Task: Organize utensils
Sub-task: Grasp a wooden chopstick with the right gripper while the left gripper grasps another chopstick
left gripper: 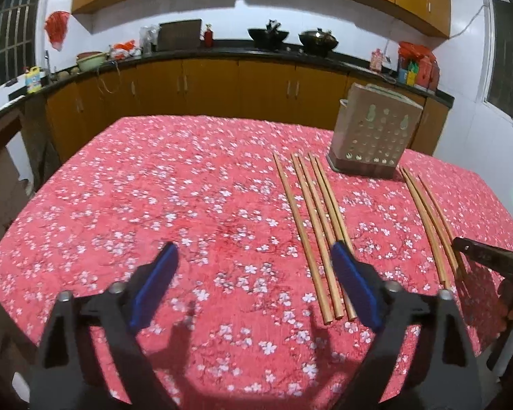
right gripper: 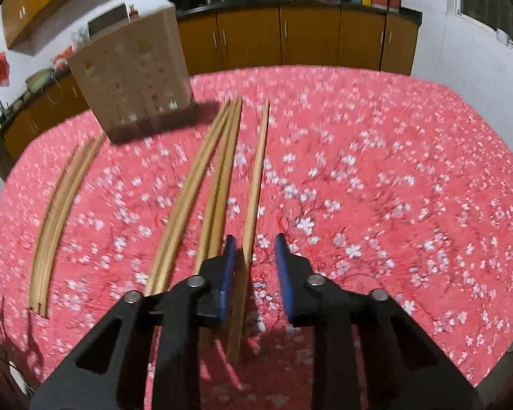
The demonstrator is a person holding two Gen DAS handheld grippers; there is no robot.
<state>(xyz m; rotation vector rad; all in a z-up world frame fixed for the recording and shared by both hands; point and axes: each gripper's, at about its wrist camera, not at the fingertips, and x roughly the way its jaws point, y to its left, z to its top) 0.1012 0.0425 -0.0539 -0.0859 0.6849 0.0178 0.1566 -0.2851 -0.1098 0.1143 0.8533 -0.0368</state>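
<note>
Left claw [left gripper: 254, 266]: jaws spread wide, holding nothing, hovering over bare cloth at the near side of the worktop [left gripper: 154, 188].

Left bundle of chopsticks [left gripper: 311, 232]: five sticks lying flat, roughly parallel, just right of the left claw; the claw's right finger overlaps their near ends in view.

Utensil holder [left gripper: 372, 133]: perforated box, upright at the far side, between the far tips of the two bundles; the likely destination.

Right bundle of chopsticks [left gripper: 431, 225]: lying flat, well apart from the first group.

Right claw [right gripper: 256, 259]: jaws partly apart, gripping nothing. A single chopstick [right gripper: 256, 184] runs between them, close against the left pad.

Step in hand, as judged: picking up that single stick. Centre it between the pads, close near its end, and lift level.

Obstructions: the neighbouring sticks [right gripper: 219, 184] lie just beside the left pad and could be nudged or caught. The right wrist view is motion-blurred.
</note>
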